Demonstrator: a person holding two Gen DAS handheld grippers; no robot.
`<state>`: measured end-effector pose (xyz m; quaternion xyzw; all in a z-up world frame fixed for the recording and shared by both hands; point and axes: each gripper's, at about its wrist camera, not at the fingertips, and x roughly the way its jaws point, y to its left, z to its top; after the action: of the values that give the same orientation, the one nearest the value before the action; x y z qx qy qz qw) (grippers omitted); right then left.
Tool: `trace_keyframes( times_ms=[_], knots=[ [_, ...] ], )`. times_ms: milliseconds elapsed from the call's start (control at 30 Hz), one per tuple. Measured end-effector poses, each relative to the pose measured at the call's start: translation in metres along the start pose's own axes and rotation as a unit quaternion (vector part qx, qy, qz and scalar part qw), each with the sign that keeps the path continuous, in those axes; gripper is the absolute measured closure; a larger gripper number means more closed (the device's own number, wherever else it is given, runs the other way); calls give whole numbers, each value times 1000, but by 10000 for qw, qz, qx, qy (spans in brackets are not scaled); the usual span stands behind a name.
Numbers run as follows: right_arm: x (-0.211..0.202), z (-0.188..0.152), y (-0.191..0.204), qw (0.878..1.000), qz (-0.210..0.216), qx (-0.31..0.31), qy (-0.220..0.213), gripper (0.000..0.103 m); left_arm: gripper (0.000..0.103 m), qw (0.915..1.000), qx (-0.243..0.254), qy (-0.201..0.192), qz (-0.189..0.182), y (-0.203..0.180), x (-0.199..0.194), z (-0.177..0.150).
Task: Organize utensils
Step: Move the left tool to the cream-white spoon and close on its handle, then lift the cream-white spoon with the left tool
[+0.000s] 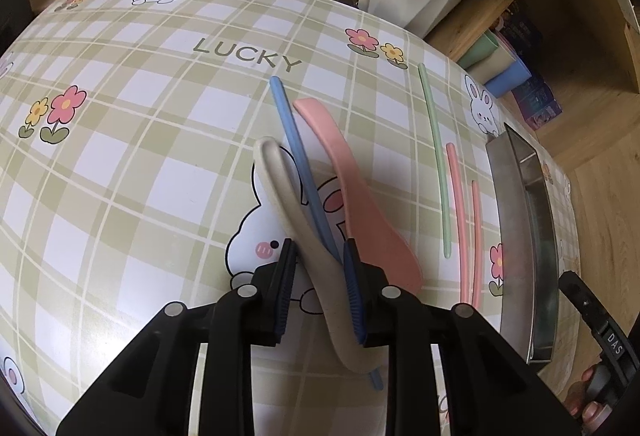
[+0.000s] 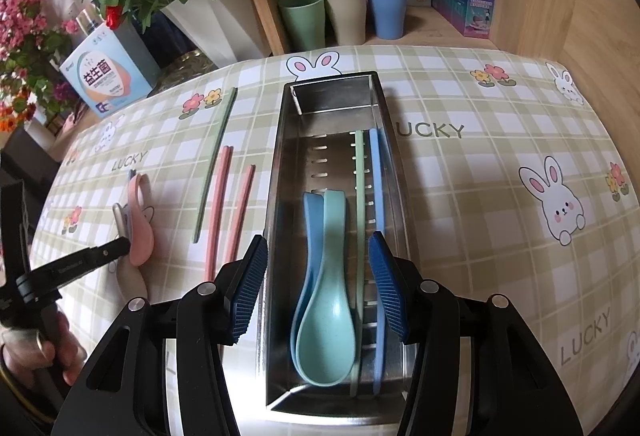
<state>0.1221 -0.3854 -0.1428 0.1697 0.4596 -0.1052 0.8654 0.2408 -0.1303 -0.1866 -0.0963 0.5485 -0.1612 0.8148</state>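
Left claw (image 1: 318,268) closed around the handle of the beige plastic soup spoon (image 1: 294,220), low centre of the left wrist view; whether both pads actually press cannot be told, and the slim blue chopstick (image 1: 298,160) runs between the jaws alongside it, so a double pick-up looks possible. Pink plastic soup spoon (image 1: 352,192) lying just right of that pair, its bowl beside the right-hand pad. Best handled by checking the squeeze is on the beige handle alone, then lifting straight up before any sideways travel, so the blue stick and pink spoon stay put. Right claw (image 2: 318,278) open and empty, hovering over the near end of the long stainless-steel perforated tray (image 2: 280,172) at centre of the right wrist view, jaws straddling it. Already inside: teal spoon (image 2: 328,300) nested on a blue spoon (image 2: 310,220), with one green and one blue chopstick along the right wall. Free room on the tray's left and far part. Green chopstick (image 1: 434,156) and two pink chopsticks (image 1: 460,212) lie on the checked counter (image 1: 120,156) between spoons and tray, so carry high over them and over the tray's raised rim.
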Motion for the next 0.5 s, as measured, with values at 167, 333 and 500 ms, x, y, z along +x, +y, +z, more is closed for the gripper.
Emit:
trace_keyframes(
  times_ms=[167, 333, 500],
  knots=[
    [-3, 1, 0, 10000, -3, -3, -28, 52, 100, 10000, 10, -40, -46, 5, -5, 0],
    [-3, 2, 3, 10000, 28, -15, -36, 52, 103, 9999, 129, 26, 26, 12, -10, -1],
    [-3, 1, 10, 9999, 83, -82, -32, 52, 103, 9998, 31, 172, 37, 24, -10, -5]
  ],
)
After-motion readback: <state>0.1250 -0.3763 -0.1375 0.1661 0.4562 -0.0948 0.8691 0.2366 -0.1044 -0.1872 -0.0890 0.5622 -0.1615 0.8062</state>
